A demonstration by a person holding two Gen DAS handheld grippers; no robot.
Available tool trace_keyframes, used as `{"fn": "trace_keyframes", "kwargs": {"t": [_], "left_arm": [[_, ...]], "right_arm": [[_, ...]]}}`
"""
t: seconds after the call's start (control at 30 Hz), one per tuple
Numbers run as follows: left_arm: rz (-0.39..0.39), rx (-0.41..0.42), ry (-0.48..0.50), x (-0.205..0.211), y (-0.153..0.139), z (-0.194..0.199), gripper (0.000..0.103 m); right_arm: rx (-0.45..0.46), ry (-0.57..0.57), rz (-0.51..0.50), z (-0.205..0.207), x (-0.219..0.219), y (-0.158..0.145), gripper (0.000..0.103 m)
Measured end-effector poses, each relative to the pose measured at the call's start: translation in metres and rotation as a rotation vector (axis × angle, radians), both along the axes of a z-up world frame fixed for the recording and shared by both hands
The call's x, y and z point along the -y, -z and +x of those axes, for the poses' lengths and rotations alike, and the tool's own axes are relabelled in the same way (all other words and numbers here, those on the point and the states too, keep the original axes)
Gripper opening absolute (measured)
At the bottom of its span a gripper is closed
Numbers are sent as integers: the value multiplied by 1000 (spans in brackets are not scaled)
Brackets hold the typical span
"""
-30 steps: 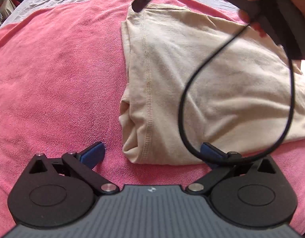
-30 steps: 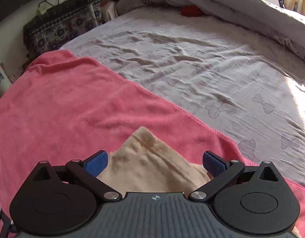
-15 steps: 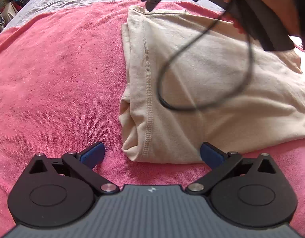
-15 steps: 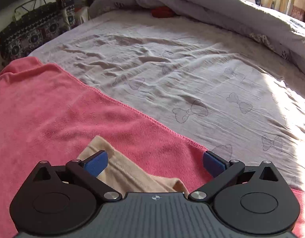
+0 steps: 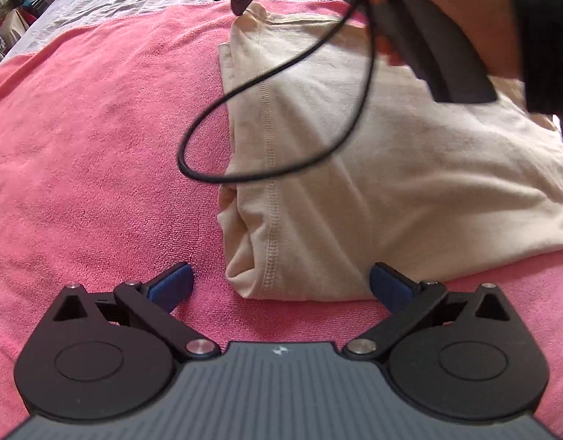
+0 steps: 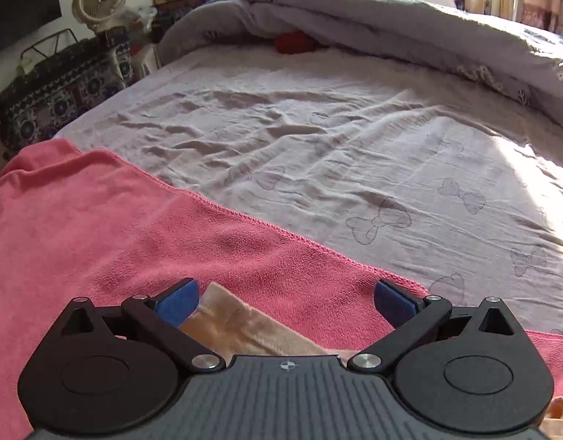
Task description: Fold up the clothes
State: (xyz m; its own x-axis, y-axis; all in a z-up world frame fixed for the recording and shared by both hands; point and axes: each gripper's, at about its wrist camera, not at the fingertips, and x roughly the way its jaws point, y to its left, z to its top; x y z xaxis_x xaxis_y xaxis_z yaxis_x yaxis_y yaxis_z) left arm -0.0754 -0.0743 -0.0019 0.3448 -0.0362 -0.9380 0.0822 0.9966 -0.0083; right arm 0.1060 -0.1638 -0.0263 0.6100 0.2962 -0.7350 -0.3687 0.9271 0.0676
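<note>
my left tool (image 5: 279, 280) hangs wide open and empty just before the folded beige garment (image 5: 373, 168) on the pink towel (image 5: 98, 128). my right tool (image 6: 286, 302), equally wide and empty, sits over its far corner. no writing reads clearly.

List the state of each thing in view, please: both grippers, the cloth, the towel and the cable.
left gripper: open, holding nothing, near edge of garment between its fingers.
right gripper: open, empty, above garment's far corner.
beige garment: folded, lying flat on towel.
pink towel: spread out on the bed.
black cable: hanging in a loop over the garment.
</note>
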Motion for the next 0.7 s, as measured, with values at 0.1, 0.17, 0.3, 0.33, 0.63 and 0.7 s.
{"fn": "trace_keyframes", "kwargs": {"t": [0.1,0.17,0.3,0.33,0.63,0.7], "left_arm": [[1,-12,3,-2,7,-14,103],[3,-15,7,2,9,-16,103],[-1,-6,7,1,8,-18,103],[-2,-3,6,1,7,-19,103],[3,50,-104,-11,-22,-11,97],[-47,102,-53,-14,-24,3,97]], "right_arm": [[13,53,-24,-45,24,-3,103],[-10,72,-61,-46,25,12,103],[-4,81,-32,-8,17,36,103],[-23,82,-20,4,16,34,103],[73,268,-46,-63,120,-25,103],[39,354,-83,-85,162,-28,103]]}}
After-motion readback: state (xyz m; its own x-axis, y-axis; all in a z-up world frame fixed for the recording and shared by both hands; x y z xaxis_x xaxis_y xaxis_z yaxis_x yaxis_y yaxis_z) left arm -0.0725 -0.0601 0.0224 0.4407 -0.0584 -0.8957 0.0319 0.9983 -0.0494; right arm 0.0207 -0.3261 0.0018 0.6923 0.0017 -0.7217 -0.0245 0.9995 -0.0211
